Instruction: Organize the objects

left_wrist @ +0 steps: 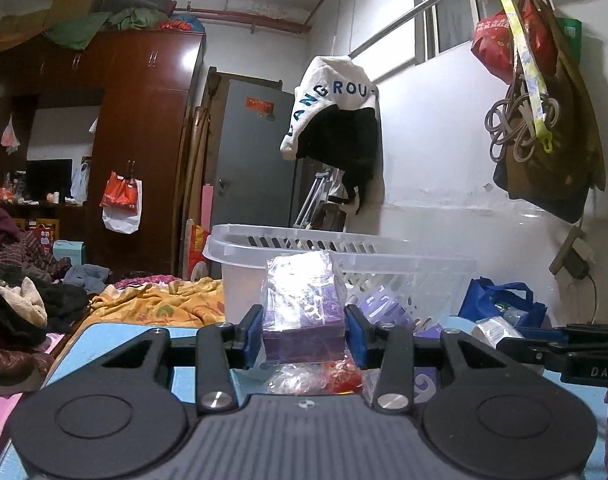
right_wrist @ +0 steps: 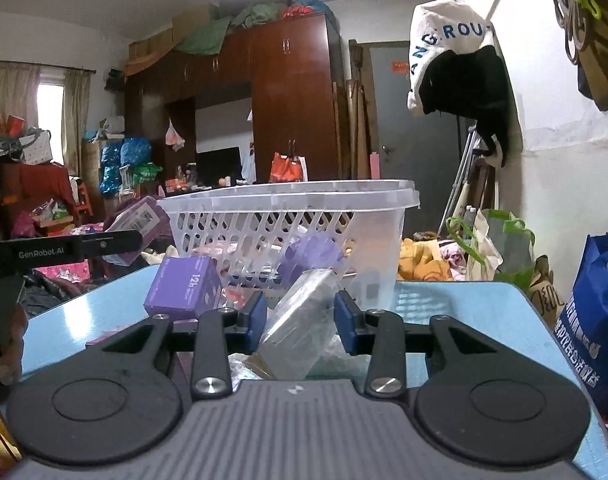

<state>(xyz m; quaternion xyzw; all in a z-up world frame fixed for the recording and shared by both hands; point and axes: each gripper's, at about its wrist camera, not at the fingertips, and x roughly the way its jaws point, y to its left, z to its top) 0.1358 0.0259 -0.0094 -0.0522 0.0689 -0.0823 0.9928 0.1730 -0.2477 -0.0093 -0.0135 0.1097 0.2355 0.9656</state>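
Observation:
My left gripper (left_wrist: pixel 303 330) is shut on a purple box in clear plastic wrap (left_wrist: pixel 304 316), held just above the blue table (left_wrist: pixel 103 336) in front of the clear plastic basket (left_wrist: pixel 344 252). The same box shows in the right wrist view (right_wrist: pixel 137 222), held up left of the basket (right_wrist: pixel 287 220). My right gripper (right_wrist: pixel 299 316) has its blue pads either side of a tilted clear-wrapped box (right_wrist: pixel 304 320) on the table; the left pad seems to touch it and the right one stands just clear. A purple "12h" box (right_wrist: pixel 183 288) lies beside the basket. Purple items lie inside the basket.
Crumpled red and clear wrappers (left_wrist: pixel 320 376) lie on the table under my left gripper. A blue shopping bag (right_wrist: pixel 596 328) stands right of the table. A bed with piled clothes (left_wrist: pixel 19 292) lies to the left. A white and black garment (left_wrist: pixel 336 120) hangs on the wall.

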